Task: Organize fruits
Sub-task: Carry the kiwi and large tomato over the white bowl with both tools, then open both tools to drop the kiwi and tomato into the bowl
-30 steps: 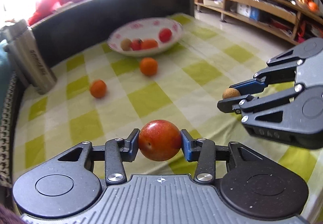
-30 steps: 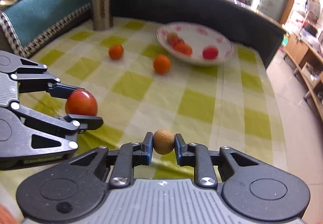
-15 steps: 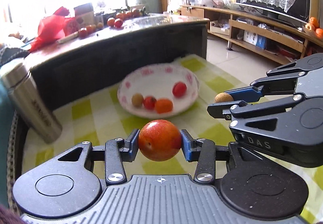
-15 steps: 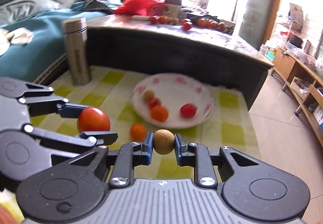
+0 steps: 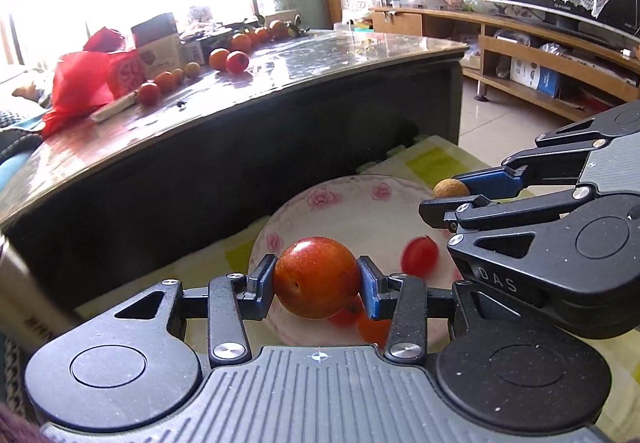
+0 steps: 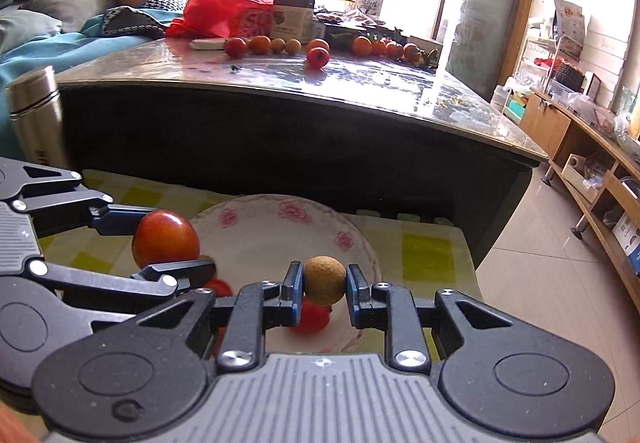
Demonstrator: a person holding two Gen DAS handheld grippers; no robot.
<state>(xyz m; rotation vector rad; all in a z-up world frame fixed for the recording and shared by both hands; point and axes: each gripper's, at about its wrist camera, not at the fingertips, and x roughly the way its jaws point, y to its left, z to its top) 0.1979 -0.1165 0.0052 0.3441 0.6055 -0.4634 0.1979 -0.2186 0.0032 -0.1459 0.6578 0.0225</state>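
Observation:
My left gripper (image 5: 317,279) is shut on a red-orange round fruit (image 5: 317,277), held above the near edge of a white plate with pink flowers (image 5: 352,207). My right gripper (image 6: 325,283) is shut on a small tan fruit (image 6: 325,279) over the same plate (image 6: 276,231). A small red fruit (image 5: 419,256) lies in the plate, and others are partly hidden behind the held fruit. In the right wrist view the left gripper (image 6: 160,251) shows at the left with its red fruit (image 6: 165,239). The right gripper (image 5: 452,195) shows at the right of the left wrist view.
The plate rests on a green-and-white checked cloth (image 6: 428,255). Behind it rises a dark glossy table (image 6: 304,91) bearing several fruits and a red bag (image 6: 224,11). A steel flask (image 6: 34,115) stands at the left. A wooden shelf unit (image 5: 552,55) lines the right wall.
Both grippers have risen and moved forward together toward the plate, each keeping hold of its fruit. The loose oranges on the cloth have dropped out of view below.

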